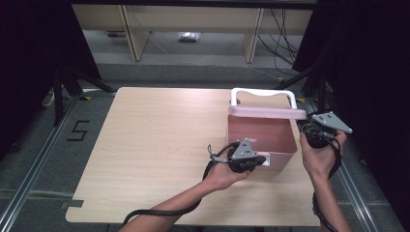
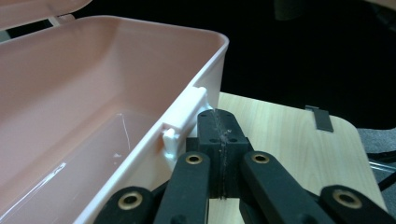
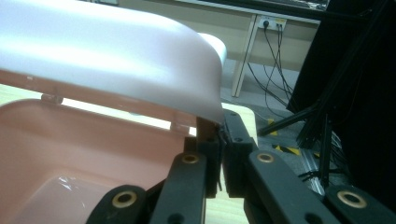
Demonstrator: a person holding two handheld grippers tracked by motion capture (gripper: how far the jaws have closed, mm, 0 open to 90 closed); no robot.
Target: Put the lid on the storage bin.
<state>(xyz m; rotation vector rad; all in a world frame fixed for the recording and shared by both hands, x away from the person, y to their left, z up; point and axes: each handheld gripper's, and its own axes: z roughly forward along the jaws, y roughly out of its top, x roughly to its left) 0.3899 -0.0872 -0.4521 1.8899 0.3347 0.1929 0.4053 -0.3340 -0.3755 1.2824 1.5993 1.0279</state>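
Pink storage box (image 1: 261, 140) sits on the right part of the pale wooden worktop (image 1: 154, 154), its lid (image 1: 267, 112) raised on the far side with a white handle (image 1: 263, 95) standing above it. Inside, the box looks bare, with a glossy floor. Left gripper (image 1: 258, 161) rests against the near wall, right beside the white latch (image 2: 184, 122); in the left gripper view its jaws are pressed flat together with nothing between them. Right gripper (image 1: 309, 129) is held at the box's right side, up by the lid's corner. In the right gripper view its jaws are pinched on the thin edge of the lid (image 3: 116, 65) at that corner, so the lid hangs tilted over the open box. Both hands grip the tools from below.
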